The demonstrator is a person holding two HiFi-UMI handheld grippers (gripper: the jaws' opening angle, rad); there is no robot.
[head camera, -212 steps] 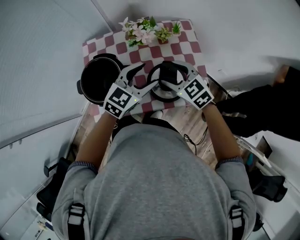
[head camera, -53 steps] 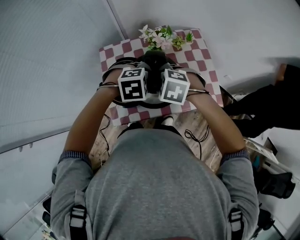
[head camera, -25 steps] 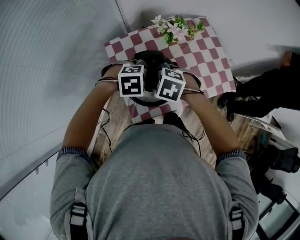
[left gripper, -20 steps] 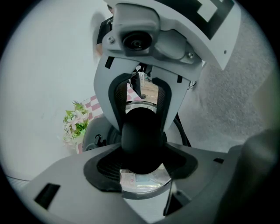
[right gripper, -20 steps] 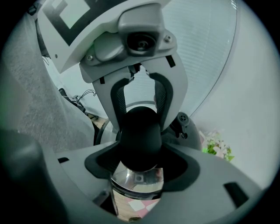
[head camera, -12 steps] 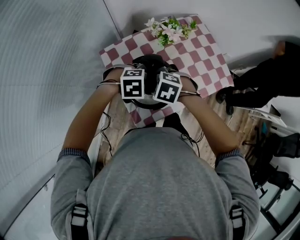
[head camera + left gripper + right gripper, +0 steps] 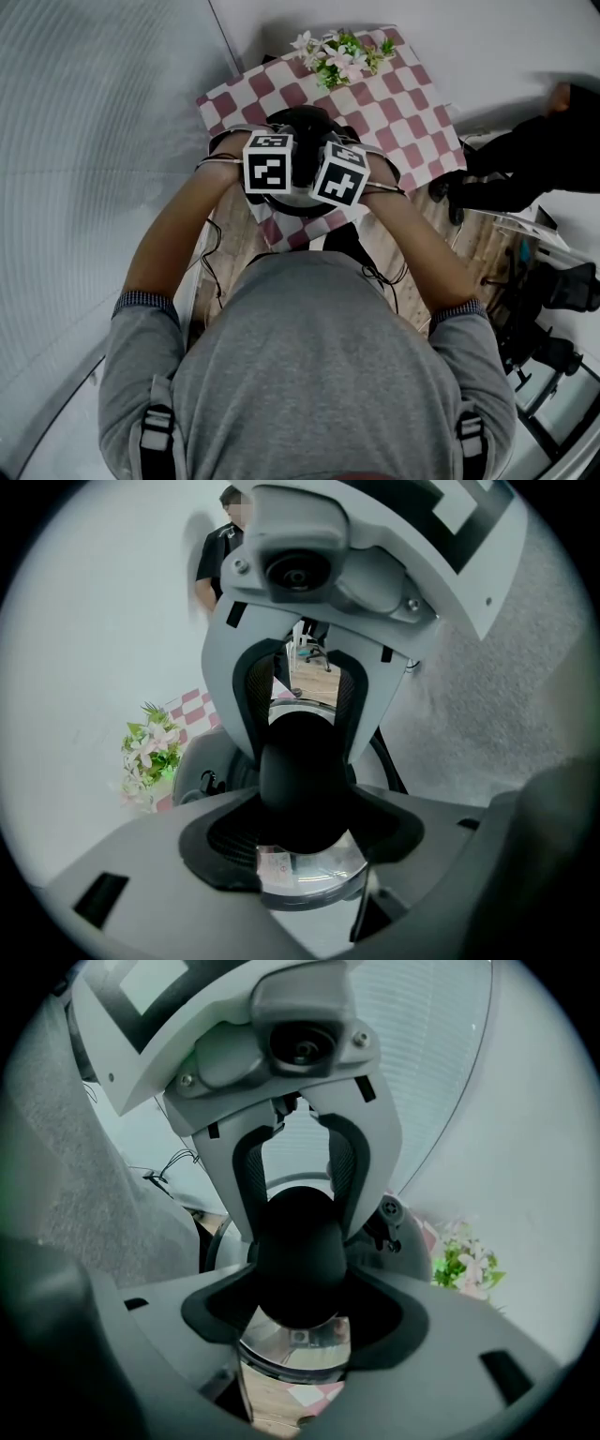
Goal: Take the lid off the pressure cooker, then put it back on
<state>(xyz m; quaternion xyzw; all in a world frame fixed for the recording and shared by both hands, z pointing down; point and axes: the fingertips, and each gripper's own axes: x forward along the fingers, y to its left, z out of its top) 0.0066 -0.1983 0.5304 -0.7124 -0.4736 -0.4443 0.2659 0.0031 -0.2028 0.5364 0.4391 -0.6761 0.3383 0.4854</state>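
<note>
Black lid knob (image 7: 302, 780) is pinched from opposite sides. In the head view the left gripper (image 7: 305, 832) closes on it from 9 o'clock and the right gripper (image 7: 302, 1309) from 3 o'clock, with both sets of pads pressing the knob. Directly below sits the steel lid (image 7: 314, 874), over the dark cooker body (image 7: 202, 761); seating on the rim cannot be confirmed. The cooker stands at the 7 o'clock part of the checkered tablecloth (image 7: 403, 103). Flowers (image 7: 339, 54) lie at 12 o'clock, at the far edge.
</note>
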